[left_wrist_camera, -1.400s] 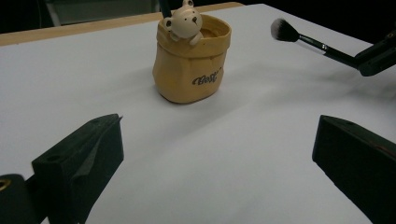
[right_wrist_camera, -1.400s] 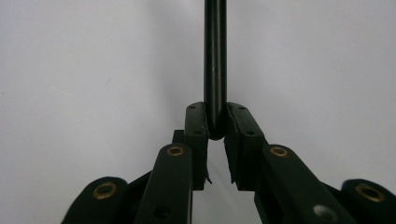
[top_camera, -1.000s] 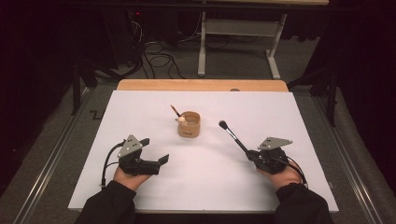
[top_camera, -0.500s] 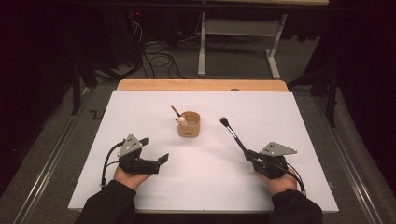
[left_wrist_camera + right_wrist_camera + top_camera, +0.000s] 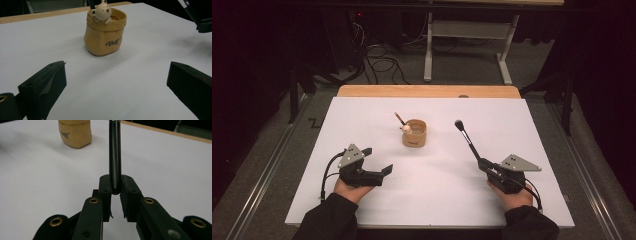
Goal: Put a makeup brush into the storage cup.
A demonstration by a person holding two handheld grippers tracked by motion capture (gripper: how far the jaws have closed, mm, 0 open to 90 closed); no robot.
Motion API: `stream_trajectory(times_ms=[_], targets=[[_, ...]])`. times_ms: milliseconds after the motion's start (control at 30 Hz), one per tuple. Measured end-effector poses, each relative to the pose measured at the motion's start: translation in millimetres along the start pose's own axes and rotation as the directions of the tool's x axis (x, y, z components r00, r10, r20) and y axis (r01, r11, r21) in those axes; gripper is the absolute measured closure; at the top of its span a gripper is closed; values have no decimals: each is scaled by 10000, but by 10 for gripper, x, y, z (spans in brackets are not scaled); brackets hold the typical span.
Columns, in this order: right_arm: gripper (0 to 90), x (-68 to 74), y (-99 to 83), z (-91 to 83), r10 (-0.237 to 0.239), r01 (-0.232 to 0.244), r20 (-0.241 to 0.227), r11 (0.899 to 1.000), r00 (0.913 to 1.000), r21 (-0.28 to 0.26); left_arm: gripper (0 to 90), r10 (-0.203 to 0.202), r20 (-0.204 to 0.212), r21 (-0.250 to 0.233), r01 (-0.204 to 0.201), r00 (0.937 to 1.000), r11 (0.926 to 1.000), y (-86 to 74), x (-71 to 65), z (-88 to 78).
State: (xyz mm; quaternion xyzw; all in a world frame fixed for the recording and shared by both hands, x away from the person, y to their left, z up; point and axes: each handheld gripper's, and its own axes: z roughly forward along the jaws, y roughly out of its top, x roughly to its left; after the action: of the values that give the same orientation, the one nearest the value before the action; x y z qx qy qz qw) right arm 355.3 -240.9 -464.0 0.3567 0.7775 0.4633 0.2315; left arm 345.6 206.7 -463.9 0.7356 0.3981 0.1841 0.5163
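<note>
Right claw (image 5: 484, 164) drawn back slightly — clamped on black makeup brush (image 5: 467, 140); left claw (image 5: 379, 161) apart near tan bear-trimmed pot (image 5: 414, 133).

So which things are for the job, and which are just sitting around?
For the job:
- black brush, clamped in the right gripper
- yellow bear cup
- left gripper, open

Just around:
- white mat
- cables on the floor

The only writing that shows is a short dark script word printed on the front of the yellow pouch-shaped holder (image 5: 105, 37), low on its side, in the upper middle of the left gripper view; its letters are too small and slanted to read surely. The right gripper view catches part of the same print, upper left, blurred beyond reading
</note>
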Motion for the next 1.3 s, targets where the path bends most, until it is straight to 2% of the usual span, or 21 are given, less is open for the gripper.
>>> stream_trajectory(times_ms=[67, 100, 133, 200, 367, 500, 667, 767, 967, 1100, 1300], targets=[[806, 2, 9, -20, -101, 102, 25, 9996, 9999, -282, 31, -2, 13, 1, 2, 10000, 10000, 0, 0, 0], [806, 12, 13, -37, 40, -38, 50, 9993, 10000, -381, 31, -3, 17, -3, 3, 10000, 10000, 0, 0, 0], [806, 5, 20, -46, -65, 66, 16, 9984, 10000, -570, 31, -5, 21, -3, 5, 10000, 10000, 0, 1, 1], [806, 11, 29, -75, 99, -97, 19, 9970, 9999, -772, 31, -6, 29, -9, 6, 10000, 10000, 0, 1, 0], [805, 9, 47, -132, 109, -104, 30, 9917, 9999, -1283, 31, -34, 117, -176, 36, 9999, 9998, 5, -6, -11], [805, 13, 67, -182, 38, -10, 156, 9838, 9999, -1790, 31, 11, 136, -235, -8, 9999, 9997, 6, -9, -15], [805, 3, 99, -251, 159, -119, 154, 9721, 9998, -2342, 31, 5, 143, -270, -1, 9999, 9996, 6, -9, -16], [805, -11, 114, -286, 114, -76, 125, 9629, 9999, -2698, 30, 26, 154, -295, -21, 9999, 9996, 6, -8, -17], [806, -6, 117, -286, 142, -121, 55, 9620, 9999, -2729, 31, 57, 180, -297, -52, 9998, 9995, 9, -9, -25], [805, -4, 118, -285, 113, -105, 16, 9632, 9999, -2687, 32, -262, 386, -453, 280, 9989, 9986, 18, -3, -33], [806, 6, 122, -273, -13, 11, -5, 9634, 10000, -2681, 34, -273, 421, -600, 298, 9987, 9978, 45, -19, -37]])
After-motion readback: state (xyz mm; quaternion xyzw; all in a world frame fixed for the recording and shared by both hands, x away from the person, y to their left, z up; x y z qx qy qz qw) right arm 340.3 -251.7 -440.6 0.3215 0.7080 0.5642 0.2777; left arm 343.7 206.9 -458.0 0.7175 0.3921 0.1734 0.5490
